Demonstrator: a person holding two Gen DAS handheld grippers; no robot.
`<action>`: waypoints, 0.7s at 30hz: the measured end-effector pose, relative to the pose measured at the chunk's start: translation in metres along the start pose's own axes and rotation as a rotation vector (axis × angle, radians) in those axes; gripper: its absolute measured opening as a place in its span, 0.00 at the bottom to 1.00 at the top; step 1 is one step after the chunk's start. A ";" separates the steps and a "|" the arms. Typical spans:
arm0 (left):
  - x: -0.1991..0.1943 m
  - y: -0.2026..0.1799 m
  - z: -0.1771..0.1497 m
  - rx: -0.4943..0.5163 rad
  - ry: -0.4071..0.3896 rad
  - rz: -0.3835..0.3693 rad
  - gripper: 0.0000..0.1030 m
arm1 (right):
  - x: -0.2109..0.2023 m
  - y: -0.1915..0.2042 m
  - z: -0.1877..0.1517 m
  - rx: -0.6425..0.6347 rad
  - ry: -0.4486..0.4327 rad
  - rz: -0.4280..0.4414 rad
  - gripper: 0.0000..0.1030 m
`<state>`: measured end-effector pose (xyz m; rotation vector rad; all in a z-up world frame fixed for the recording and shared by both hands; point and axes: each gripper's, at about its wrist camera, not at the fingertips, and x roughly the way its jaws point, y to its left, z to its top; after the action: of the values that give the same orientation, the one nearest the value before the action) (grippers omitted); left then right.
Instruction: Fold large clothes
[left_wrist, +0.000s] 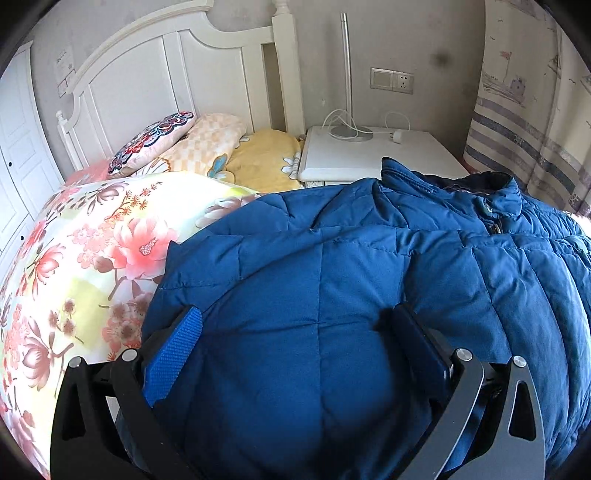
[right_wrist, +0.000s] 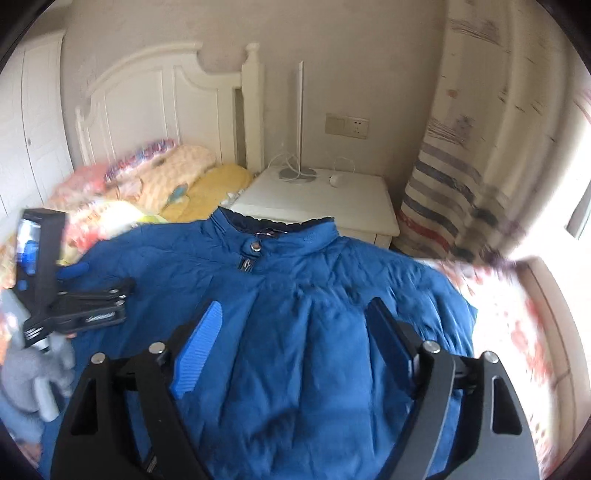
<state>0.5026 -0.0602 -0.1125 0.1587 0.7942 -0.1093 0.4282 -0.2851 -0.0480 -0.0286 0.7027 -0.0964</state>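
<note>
A large blue quilted jacket (left_wrist: 332, 280) lies face up on the floral bedspread (left_wrist: 92, 251), its collar (right_wrist: 280, 229) toward the nightstand, with the snap and zip closed. My left gripper (left_wrist: 295, 328) hovers open over the jacket's left side, where a sleeve lies folded across the body. Both pads (left_wrist: 173, 354) are clear of the cloth. In the right wrist view the left gripper (right_wrist: 110, 295) shows at the left edge, held by a grey-gloved hand (right_wrist: 37, 365). My right gripper (right_wrist: 295, 317) stands open above the jacket's chest (right_wrist: 295, 369), with nothing pinched between its fingers.
Pillows and a yellow blanket (left_wrist: 258, 158) are piled against the white headboard (left_wrist: 155, 74). A white nightstand (left_wrist: 369, 151) holds a lamp base and a charger cable. A striped curtain (left_wrist: 535, 129) hangs at the right. A white wardrobe door (left_wrist: 18, 147) stands at the left.
</note>
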 end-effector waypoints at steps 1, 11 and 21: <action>0.000 0.000 0.000 -0.001 0.000 -0.001 0.96 | 0.011 0.001 0.001 -0.008 0.022 -0.019 0.79; -0.001 0.001 0.000 -0.013 -0.001 -0.015 0.96 | 0.066 -0.010 -0.029 0.025 0.128 0.012 0.86; 0.000 0.002 0.000 -0.015 -0.002 -0.017 0.96 | 0.007 -0.022 -0.066 0.046 0.113 0.009 0.93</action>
<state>0.5027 -0.0586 -0.1121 0.1379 0.7941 -0.1191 0.3891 -0.3072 -0.1017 0.0243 0.8130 -0.1061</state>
